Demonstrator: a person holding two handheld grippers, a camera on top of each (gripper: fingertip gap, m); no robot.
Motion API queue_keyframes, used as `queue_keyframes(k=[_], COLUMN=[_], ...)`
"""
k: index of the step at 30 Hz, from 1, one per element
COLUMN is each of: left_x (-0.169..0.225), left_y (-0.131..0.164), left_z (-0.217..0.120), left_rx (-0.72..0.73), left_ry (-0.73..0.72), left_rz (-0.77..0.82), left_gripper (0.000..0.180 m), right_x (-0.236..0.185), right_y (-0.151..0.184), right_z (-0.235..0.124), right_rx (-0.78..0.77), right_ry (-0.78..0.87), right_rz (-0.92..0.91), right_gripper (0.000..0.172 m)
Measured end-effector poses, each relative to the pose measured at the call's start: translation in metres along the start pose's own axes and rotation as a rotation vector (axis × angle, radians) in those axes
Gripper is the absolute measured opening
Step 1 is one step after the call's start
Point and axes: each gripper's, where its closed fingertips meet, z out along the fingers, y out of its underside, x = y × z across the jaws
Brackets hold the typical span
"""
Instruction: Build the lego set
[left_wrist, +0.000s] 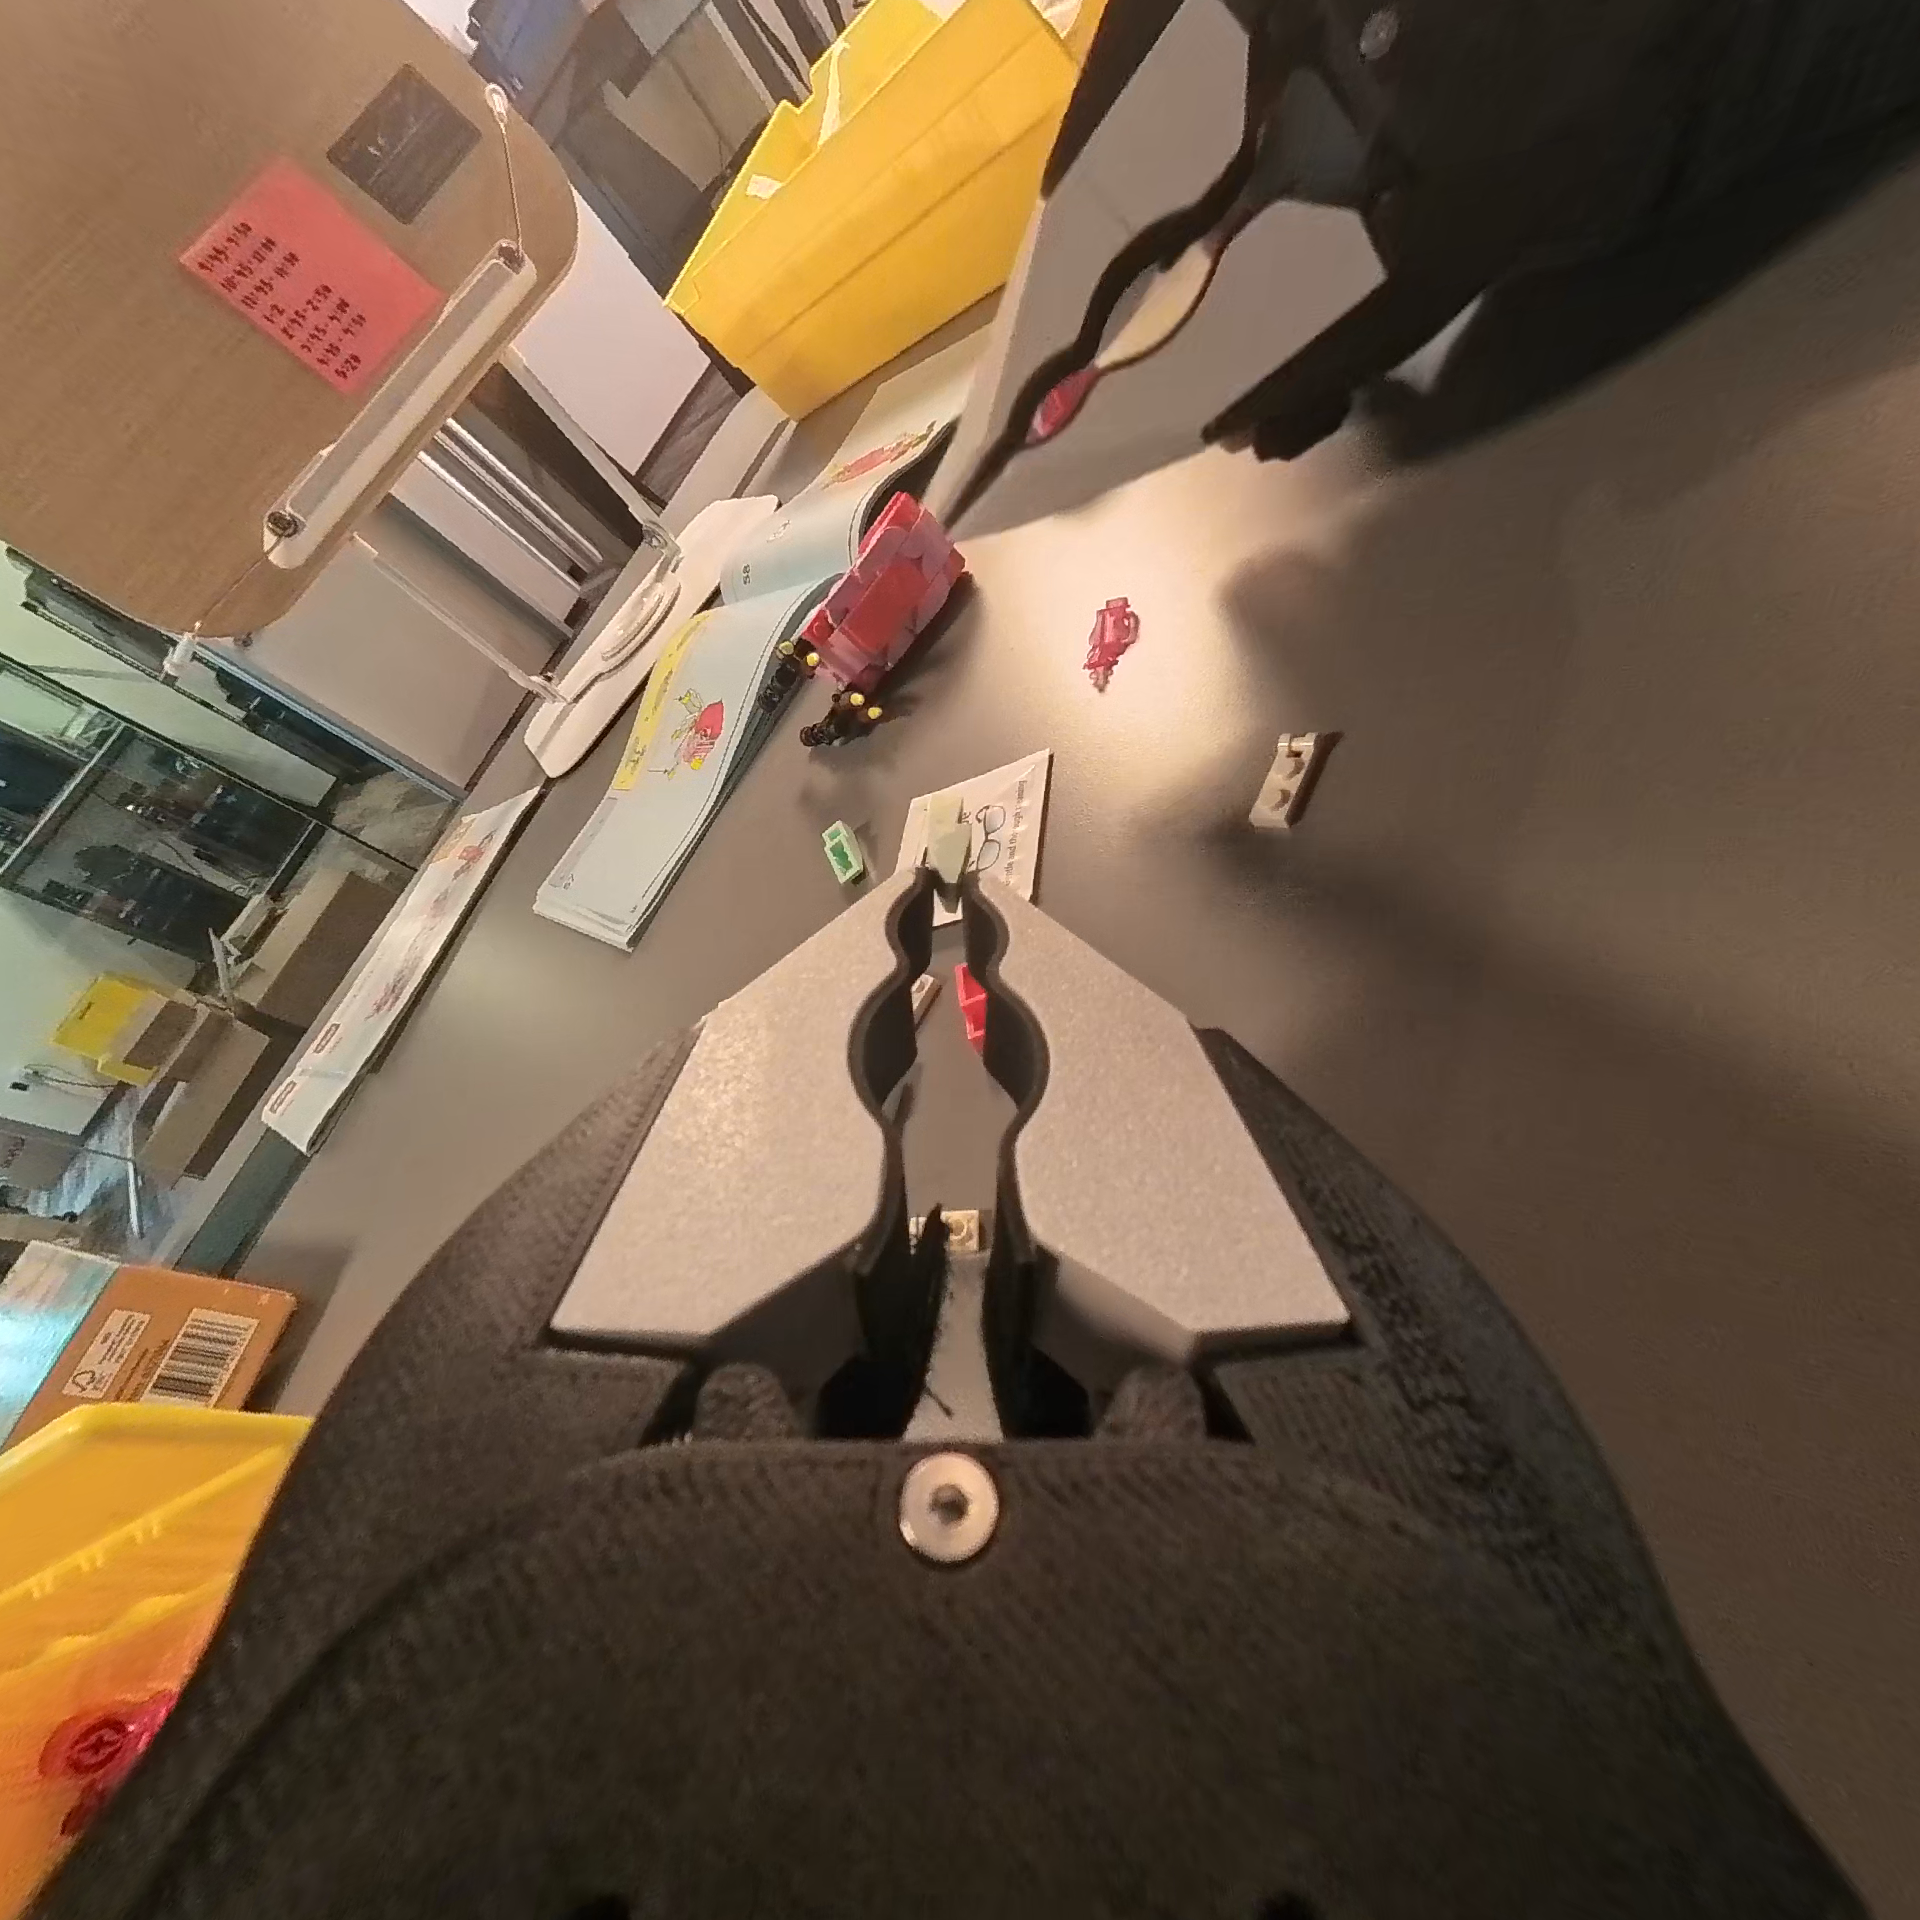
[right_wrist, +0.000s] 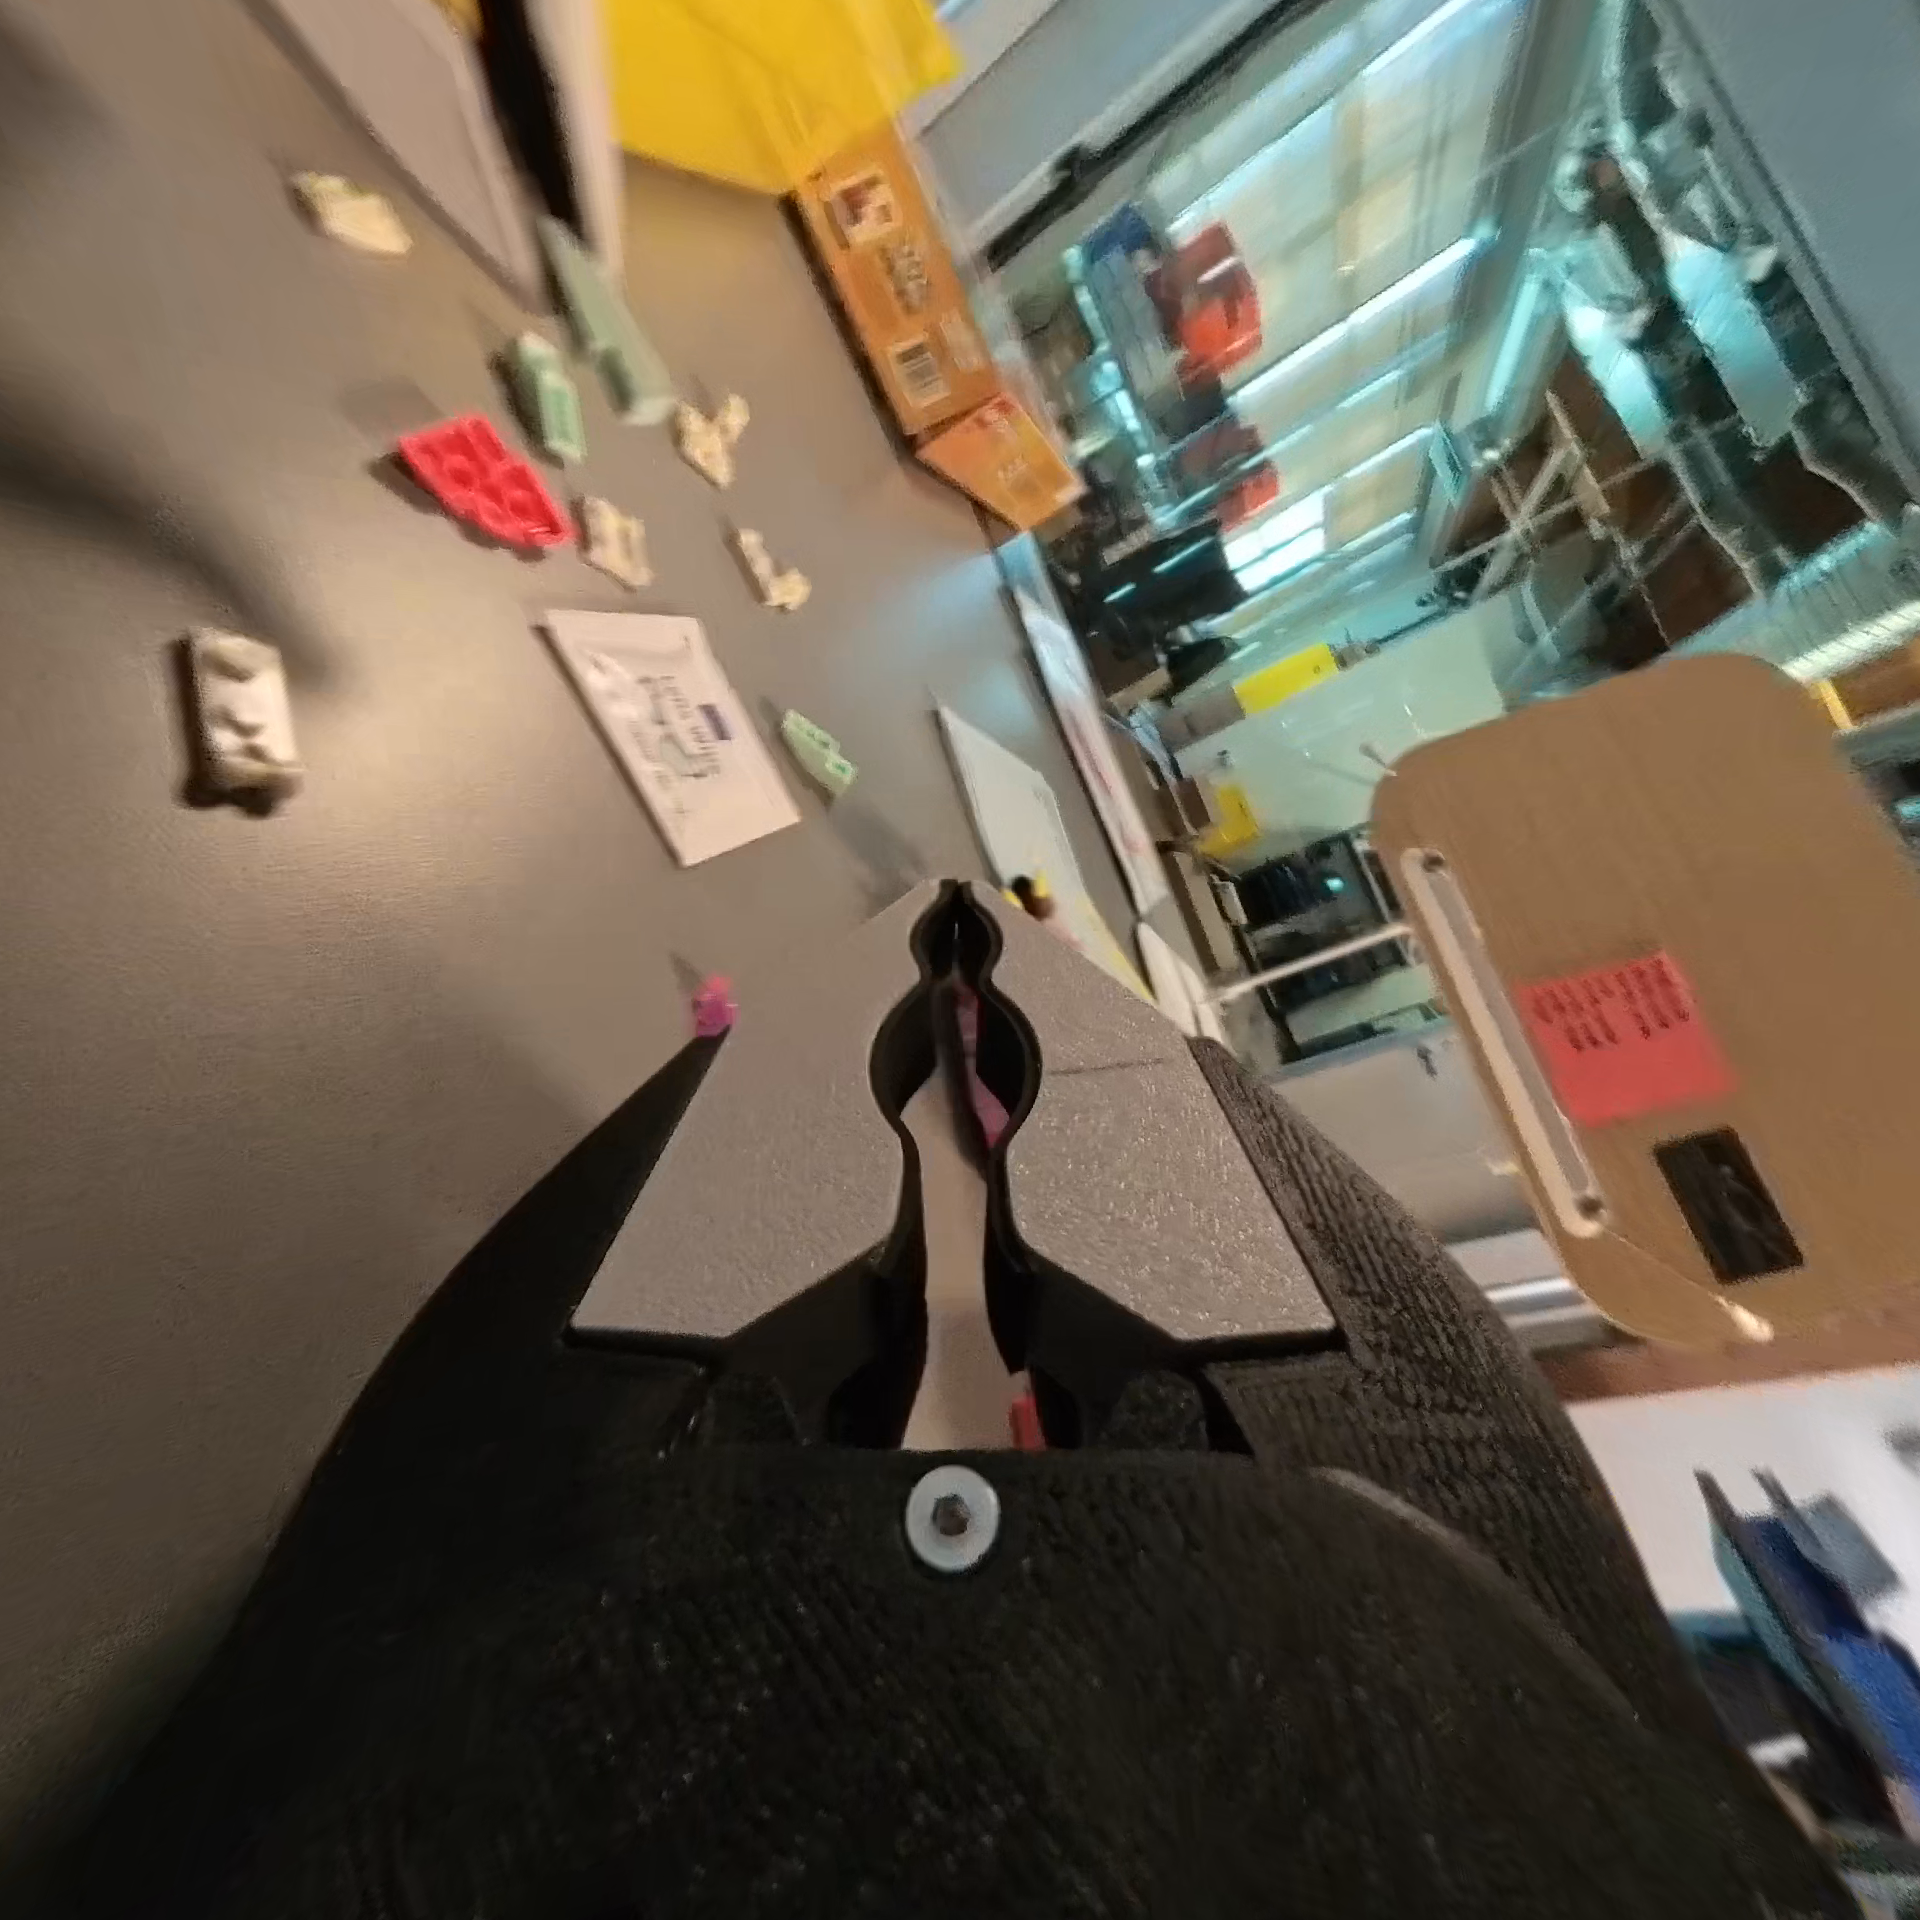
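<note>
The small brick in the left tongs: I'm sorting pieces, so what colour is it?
Pale sage green, clearest in the left wrist view, sticking out beyond the tips of the left tongs.

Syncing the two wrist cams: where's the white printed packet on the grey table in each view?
Left wrist view: white packet centre, just past the left gripper tips, under the pale brick they pinch.
Right wrist view: same packet left of centre, beyond the right gripper.
Shared landmark: small green brick beside the packet.
</note>
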Motion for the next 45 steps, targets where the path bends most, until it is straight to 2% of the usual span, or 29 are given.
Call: queue_keyframes(k=[2, 5, 8, 11, 15, 19, 22, 25, 27, 31, 38, 41, 45], left_x=[-0.001, -0.002, -0.002, -0.002, -0.002, -0.002, -0.002, -0.002, -0.002, -0.001, -0.002, -0.003, -0.003], left_y=[0.000, -0.001, -0.001, -0.001, -0.001, -0.002, -0.002, -0.002, -0.002, -0.002, -0.002, -0.002, -0.002], left_z=[0.000, -0.001, -0.001, -0.001, -0.001, -0.002, -0.002, -0.003, -0.003, -0.003, -0.003, -0.004, -0.004], left_rx=[-0.001, 0.005, 0.006, 0.006, 0.008, 0.011, 0.011, 0.010, 0.011, 0.010, 0.007, 0.008, 0.009], left_ry=[-0.001, -0.005, -0.006, -0.007, -0.008, -0.011, -0.010, -0.014, -0.014, -0.013, -0.019, -0.022, -0.022], left_rz=[-0.003, -0.010, -0.014, -0.010, -0.007, -0.005, -0.002, -0.001, -0.001, 0.004, 0.005, 0.004, 0.006], left_gripper=[0.004, 0.004, 0.004, 0.004, 0.004, 0.004, 0.004, 0.004, 0.004, 0.004, 0.004, 0.004, 0.004], right_x=[-0.020, -0.059, -0.076, -0.086, -0.093, -0.103, -0.110, -0.101, -0.096, -0.102, -0.105, -0.079, -0.013], right_y=[-0.008, -0.028, -0.031, -0.034, -0.033, -0.053, -0.062, -0.062, -0.056, -0.047, -0.064, -0.067, -0.057], right_z=[-0.001, -0.008, -0.016, -0.025, -0.038, -0.046, -0.045, -0.044, -0.045, -0.046, -0.027, -0.019, -0.005], right_rx=[-0.011, 0.001, -0.054, -0.099, -0.171, -0.136, -0.108, -0.087, -0.106, -0.162, -0.075, 0.023, 0.209], right_ry=[-0.124, -0.433, -0.609, -0.734, -0.816, -0.889, -0.897, -0.872, -0.866, -0.882, -0.811, -0.687, -0.271], right_rz=[0.009, 0.243, 0.346, 0.414, 0.428, 0.460, 0.438, 0.495, 0.531, 0.492, 0.487, 0.500, 0.477], right_gripper=[0.000, 0.000, 0.000, 0.000, 0.000, 0.000, 0.000, 0.000, 0.000, 0.000, 0.000, 0.000, 0.000])
